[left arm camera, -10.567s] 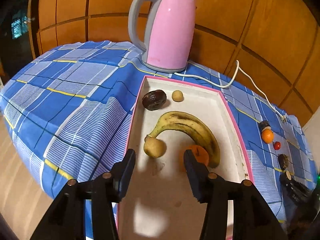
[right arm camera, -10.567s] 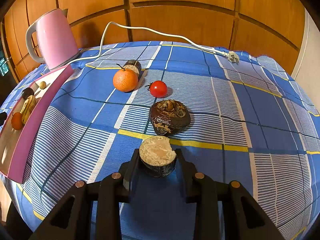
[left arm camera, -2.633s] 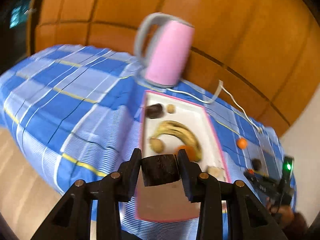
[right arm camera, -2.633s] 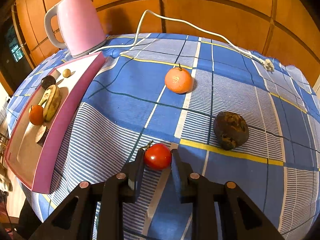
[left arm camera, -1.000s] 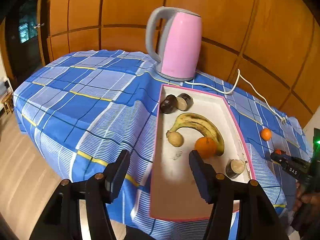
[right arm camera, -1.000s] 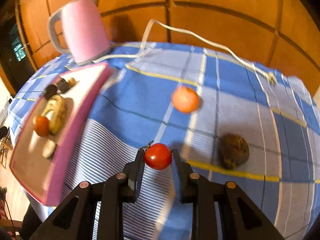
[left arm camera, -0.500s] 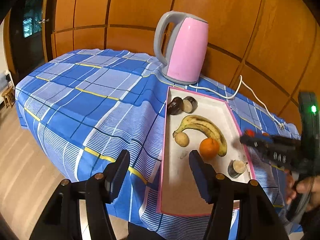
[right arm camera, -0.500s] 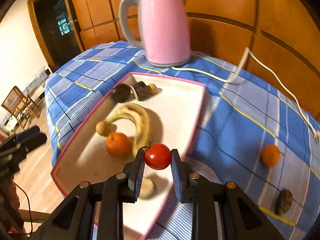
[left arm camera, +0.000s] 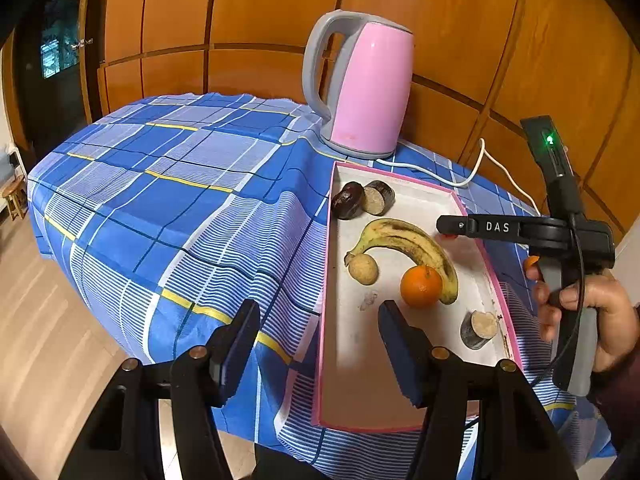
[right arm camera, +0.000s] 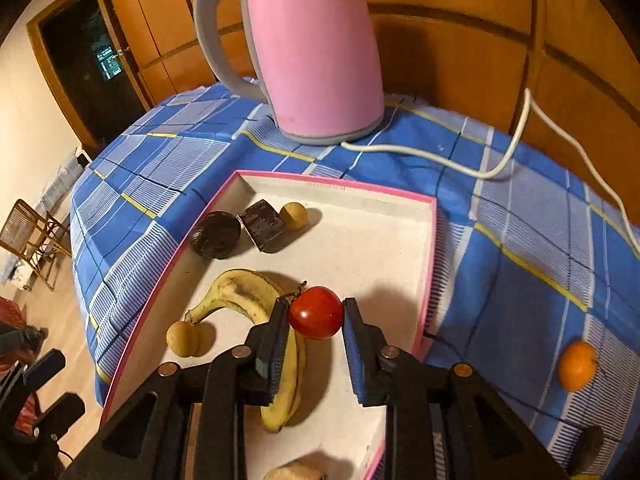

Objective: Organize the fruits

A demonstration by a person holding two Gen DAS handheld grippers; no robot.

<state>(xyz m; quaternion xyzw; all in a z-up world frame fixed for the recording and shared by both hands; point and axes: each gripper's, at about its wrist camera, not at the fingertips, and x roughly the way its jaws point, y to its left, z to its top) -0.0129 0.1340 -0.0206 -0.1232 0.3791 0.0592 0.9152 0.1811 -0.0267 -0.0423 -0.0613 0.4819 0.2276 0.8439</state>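
Observation:
A red tomato (right arm camera: 316, 317) sits between the pads of my right gripper (right arm camera: 316, 307), held just above the white, pink-rimmed tray (right arm camera: 360, 240) beside the banana (right arm camera: 248, 292). The jaws are opening, but both pads still touch the tomato. From the left wrist view the right gripper (left arm camera: 444, 227) reaches in over the tray's far right side. My left gripper (left arm camera: 319, 314) is open and empty over the tray's near left rim. The tray also holds an orange (left arm camera: 421, 286), a small tan fruit (left arm camera: 363, 269), a dark fruit (left arm camera: 347, 205) and two cut halves (left arm camera: 478, 328).
A pink kettle (left arm camera: 368, 88) stands behind the tray, and its white cord (right arm camera: 500, 168) trails across the blue checked cloth. Another orange (right arm camera: 576, 365) and a dark fruit (right arm camera: 586, 456) lie on the cloth right of the tray. A person's hand (left arm camera: 592, 312) grips the right handle.
My right gripper has carried the tomato from the cloth to above the tray, near the banana. The left gripper has stayed put, open.

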